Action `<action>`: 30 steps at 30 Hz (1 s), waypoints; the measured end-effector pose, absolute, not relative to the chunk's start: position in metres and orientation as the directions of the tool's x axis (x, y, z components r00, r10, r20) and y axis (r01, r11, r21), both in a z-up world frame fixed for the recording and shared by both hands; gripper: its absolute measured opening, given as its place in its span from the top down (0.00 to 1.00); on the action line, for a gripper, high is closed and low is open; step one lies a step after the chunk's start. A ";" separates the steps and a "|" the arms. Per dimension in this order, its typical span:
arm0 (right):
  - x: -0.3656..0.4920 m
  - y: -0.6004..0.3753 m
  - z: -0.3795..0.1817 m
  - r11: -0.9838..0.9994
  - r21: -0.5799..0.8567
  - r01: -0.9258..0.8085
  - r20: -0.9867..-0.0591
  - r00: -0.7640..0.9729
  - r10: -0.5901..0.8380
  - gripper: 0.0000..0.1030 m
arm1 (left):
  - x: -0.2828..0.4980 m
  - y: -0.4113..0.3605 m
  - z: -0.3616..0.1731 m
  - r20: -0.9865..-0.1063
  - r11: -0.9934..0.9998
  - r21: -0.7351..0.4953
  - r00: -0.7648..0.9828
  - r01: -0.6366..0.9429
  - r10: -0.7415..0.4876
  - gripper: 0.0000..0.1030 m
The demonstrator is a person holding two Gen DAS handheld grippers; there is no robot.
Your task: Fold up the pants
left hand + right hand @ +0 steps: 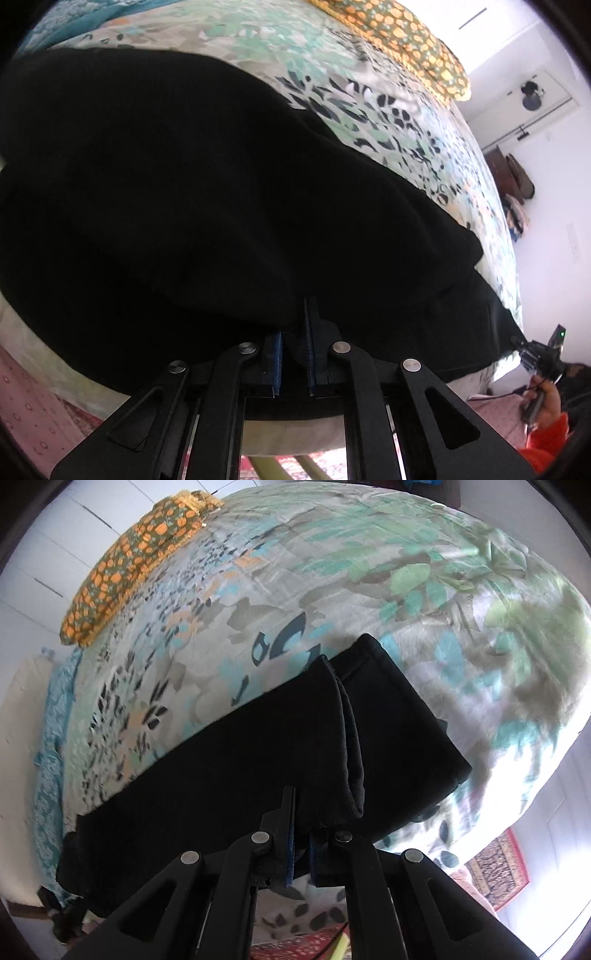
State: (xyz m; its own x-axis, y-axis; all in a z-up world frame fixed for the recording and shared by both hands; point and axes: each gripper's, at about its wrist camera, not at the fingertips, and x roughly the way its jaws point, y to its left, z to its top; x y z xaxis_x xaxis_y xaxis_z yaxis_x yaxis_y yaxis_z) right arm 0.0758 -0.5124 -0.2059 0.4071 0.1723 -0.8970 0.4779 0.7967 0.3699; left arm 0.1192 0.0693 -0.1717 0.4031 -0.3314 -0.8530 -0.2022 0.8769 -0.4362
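Left wrist view: the left gripper clamps its fingers on the near edge of the black pants spread across the floral bedspread. The right gripper likewise pinches the pants' cuff end.

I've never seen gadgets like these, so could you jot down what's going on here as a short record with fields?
garment: black fabric pants, stretched across the bed
surface: leaf-patterned bedspread in green, teal and grey
left gripper: shut on the pants' near edge
right gripper: shut on the pants' near edge, beside a doubled-over fold
also on bed: orange-spotted pillow at the far side
fold state: partly folded, not finished
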 end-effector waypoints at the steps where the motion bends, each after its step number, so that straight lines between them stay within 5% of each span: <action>1: 0.073 -0.516 -0.208 0.783 0.381 0.492 -0.898 0.399 0.186 0.93 | 0.118 0.069 -0.170 -0.854 0.880 -0.432 0.404 -0.197 -0.329 0.92; 6: 0.064 -0.532 -0.210 0.707 0.464 0.533 -0.868 0.432 0.244 0.84 | 0.119 0.075 -0.176 -0.844 0.857 -0.464 0.407 -0.225 -0.350 0.92; 8: 0.063 -0.535 -0.208 0.697 0.484 0.529 -0.858 0.445 0.258 0.59 | 0.119 0.076 -0.179 -0.841 0.849 -0.474 0.406 -0.234 -0.357 0.92; 11: 0.057 -0.543 -0.204 0.672 0.499 0.548 -0.847 0.473 0.243 0.41 | 0.115 0.079 -0.177 -0.840 0.845 -0.477 0.410 -0.241 -0.357 0.90; 15: 0.048 -0.555 -0.206 0.600 0.566 0.565 -0.809 0.521 0.272 0.42 | 0.117 0.078 -0.178 -0.839 0.842 -0.480 0.411 -0.248 -0.357 0.88; 16: 0.048 -0.557 -0.207 0.594 0.573 0.565 -0.806 0.522 0.280 0.53 | 0.119 0.076 -0.179 -0.838 0.840 -0.482 0.412 -0.249 -0.358 0.88; 17: 0.049 -0.557 -0.205 0.605 0.561 0.565 -0.812 0.519 0.268 0.83 | 0.119 0.077 -0.179 -0.836 0.839 -0.484 0.415 -0.249 -0.359 0.88; 18: 0.052 -0.557 -0.202 0.624 0.539 0.565 -0.823 0.510 0.250 0.88 | 0.119 0.077 -0.179 -0.834 0.840 -0.485 0.418 -0.245 -0.360 0.89; 24: 0.068 -0.550 -0.185 0.806 0.277 0.523 -0.918 0.393 0.061 0.89 | 0.114 0.057 -0.169 -0.842 0.874 -0.457 0.398 -0.168 -0.364 0.94; 30: 0.070 -0.563 -0.204 0.773 0.234 0.590 -0.945 0.323 0.040 0.89 | 0.112 0.043 -0.177 -0.866 0.889 -0.432 0.347 -0.152 -0.361 0.94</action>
State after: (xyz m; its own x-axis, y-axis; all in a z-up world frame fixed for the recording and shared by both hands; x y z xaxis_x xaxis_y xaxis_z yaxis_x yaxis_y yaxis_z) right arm 0.0697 -0.5634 -0.2036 0.3234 0.0399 -0.9454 0.5896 0.7730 0.2343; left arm 0.1120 0.0425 -0.1774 0.3467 -0.3610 -0.8657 -0.1523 0.8891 -0.4317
